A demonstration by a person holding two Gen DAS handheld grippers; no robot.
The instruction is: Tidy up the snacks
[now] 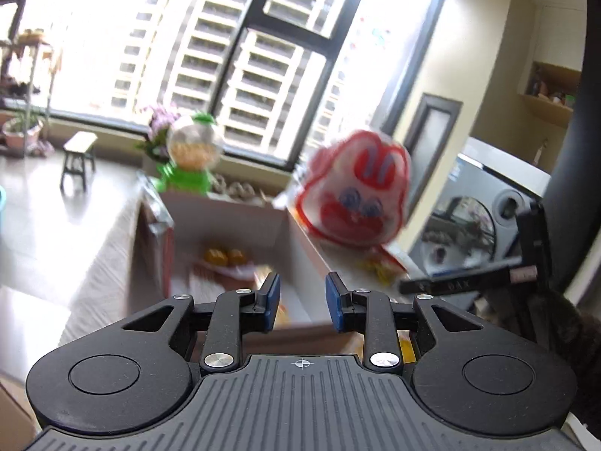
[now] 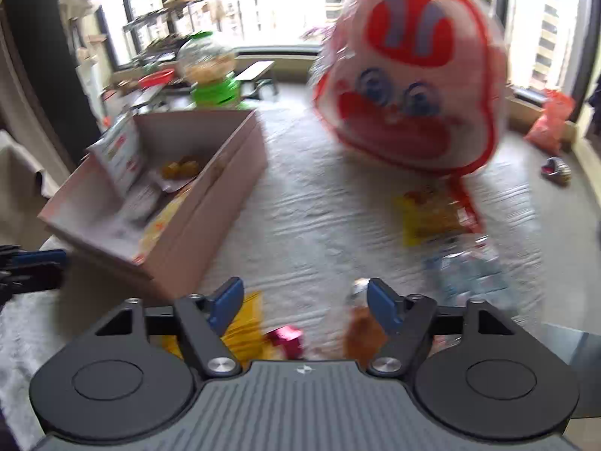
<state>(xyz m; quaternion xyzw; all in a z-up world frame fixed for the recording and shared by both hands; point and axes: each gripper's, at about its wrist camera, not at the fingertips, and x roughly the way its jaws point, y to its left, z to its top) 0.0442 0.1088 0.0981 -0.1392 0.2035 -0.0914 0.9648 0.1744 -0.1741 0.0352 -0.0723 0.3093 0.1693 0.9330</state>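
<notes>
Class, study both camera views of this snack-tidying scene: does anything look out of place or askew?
Yes. In the cardboard box a flat packet leans tilted against the left wall rather than lying flat. Several snacks lie loose on the cloth outside it: a yellow packet, a clear wrapper and a pink sweet.

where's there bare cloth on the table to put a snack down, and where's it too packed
Free: the white cloth between the cardboard box and the rabbit-face bag, running back toward the green-based candy jar. Crowded: the near edge by the right gripper, with yellow packets and a pink wrapper; also the yellow packet below the bag.
</notes>
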